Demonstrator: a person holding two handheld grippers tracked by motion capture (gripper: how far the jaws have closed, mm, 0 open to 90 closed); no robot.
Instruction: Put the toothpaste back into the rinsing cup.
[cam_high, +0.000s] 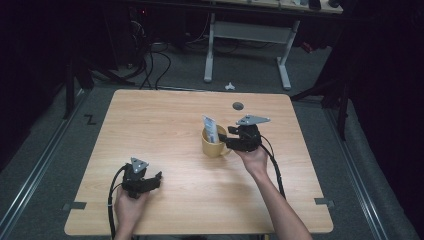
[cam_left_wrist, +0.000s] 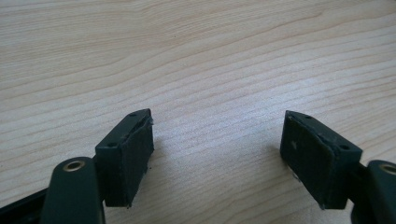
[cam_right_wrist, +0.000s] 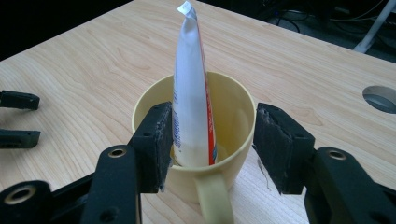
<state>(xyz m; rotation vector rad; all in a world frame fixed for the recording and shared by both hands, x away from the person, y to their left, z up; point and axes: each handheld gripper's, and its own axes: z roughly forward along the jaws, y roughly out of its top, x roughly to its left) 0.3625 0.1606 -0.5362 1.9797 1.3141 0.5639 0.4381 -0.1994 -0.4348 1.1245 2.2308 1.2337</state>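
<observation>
Right gripper jaws released, straddling toothpaste tube standing in yellow mug. Withdraw straight back, avoiding tube. Left gripper jaws open over bench.

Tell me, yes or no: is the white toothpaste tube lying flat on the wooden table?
No, the white toothpaste tube stands upright inside the yellow ceramic mug, its crimped end pointing up above the rim.

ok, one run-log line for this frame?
tube: upright in yellow mug | right gripper: open, jaws either side of tube, right pad clear | left gripper: open over bare table
</observation>
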